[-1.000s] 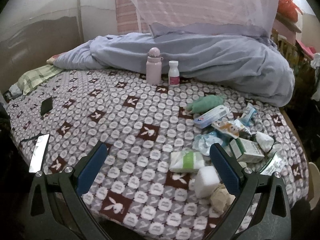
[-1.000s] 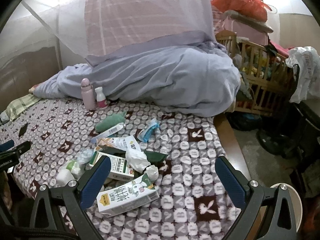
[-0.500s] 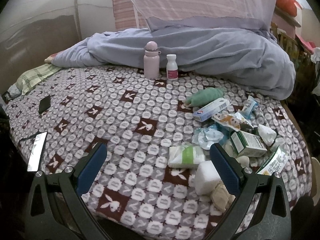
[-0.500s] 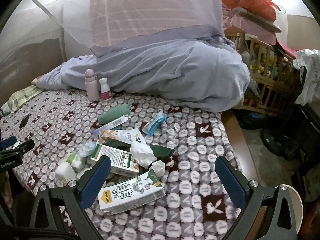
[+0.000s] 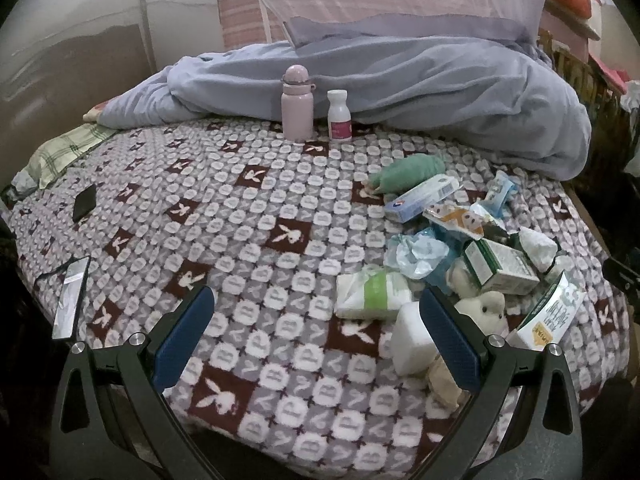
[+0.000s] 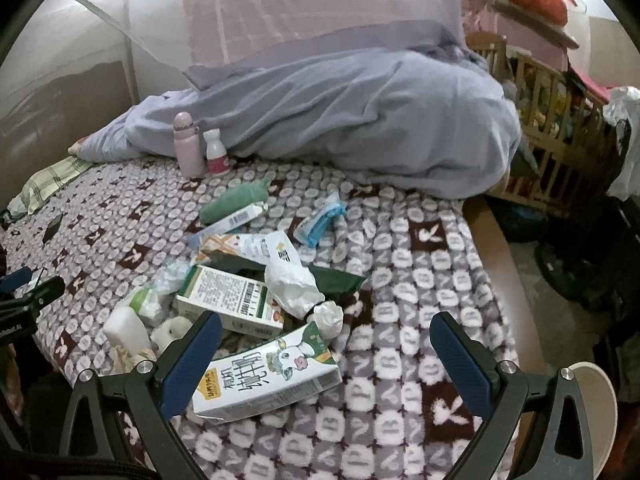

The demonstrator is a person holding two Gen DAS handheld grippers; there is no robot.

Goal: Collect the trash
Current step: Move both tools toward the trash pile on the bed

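The right gripper (image 6: 322, 354) hangs wide open and empty over a white milk carton (image 6: 266, 376) lying flat at the near edge of the trash pile (image 6: 256, 280) on the fleecy patterned blanket (image 6: 400, 248). The left gripper (image 5: 316, 330), equally spread, hovers beside a white foam block (image 5: 412, 338) and a soft tissue pack (image 5: 372, 290).

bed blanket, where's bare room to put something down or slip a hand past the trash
Bare blanket runs between the black phone and the trash pile, up to the pink bottle. Another free strip lies between the milk carton and the bed's right edge. The pile itself is crowded.
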